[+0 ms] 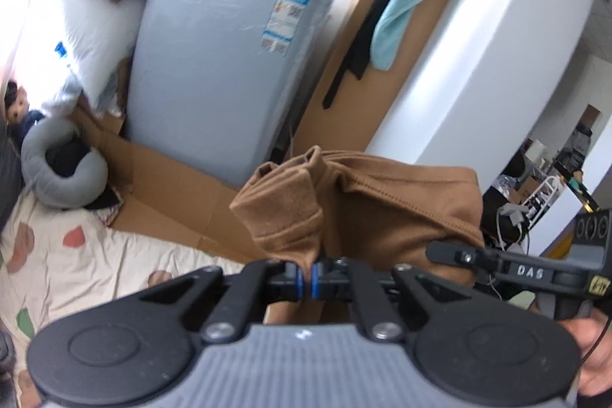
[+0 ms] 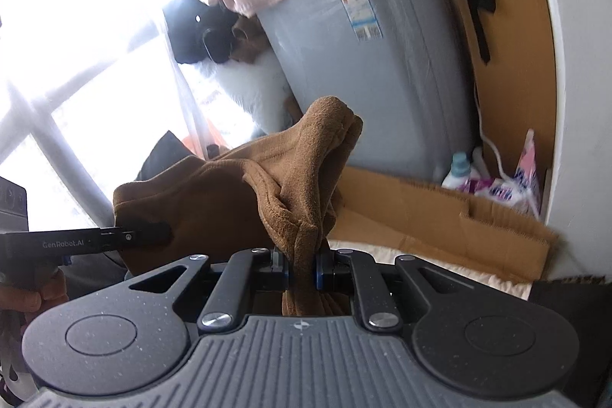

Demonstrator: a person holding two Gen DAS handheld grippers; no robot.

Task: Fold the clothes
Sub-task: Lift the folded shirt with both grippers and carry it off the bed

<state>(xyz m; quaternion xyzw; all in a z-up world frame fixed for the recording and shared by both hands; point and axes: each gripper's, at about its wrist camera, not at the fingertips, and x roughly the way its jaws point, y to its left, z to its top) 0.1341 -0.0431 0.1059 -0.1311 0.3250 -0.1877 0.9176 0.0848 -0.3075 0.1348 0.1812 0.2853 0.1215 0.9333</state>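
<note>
Holding the brown garment [image 1: 386, 205] up off the bed [image 1: 76, 266] between both tools is the step in hand, by my reading; the left gripper [image 1: 308, 276] has its blue pads pressed together on a thin pinch of the cloth, and the right gripper [image 2: 302, 272] is clamped on a thicker bunched wad of the same fabric, its jaws held slightly apart by that bulk; the garment hangs in the air between the two, in front of the grey washing machine [image 1: 225, 64] and the flattened cardboard [image 2: 440, 213] at its foot; in the left wrist view the right tool shows at the far edge of the cloth, and in the right wrist view the left tool shows likewise, so the two grips sit at opposite ends of one span.

To do this well, I judge the cloth wants to be drawn taut between the grips so the span hangs flat and free of twist; both ends should be kept at the same height so the lower part drapes evenly; the bunched right-hand grip looks likely to hide a fold, so a gentle shake may help the fabric fall open; then it can be lowered onto the patterned sheet, bottom part first, with the grips kept closed until the cloth lies flat.
</note>
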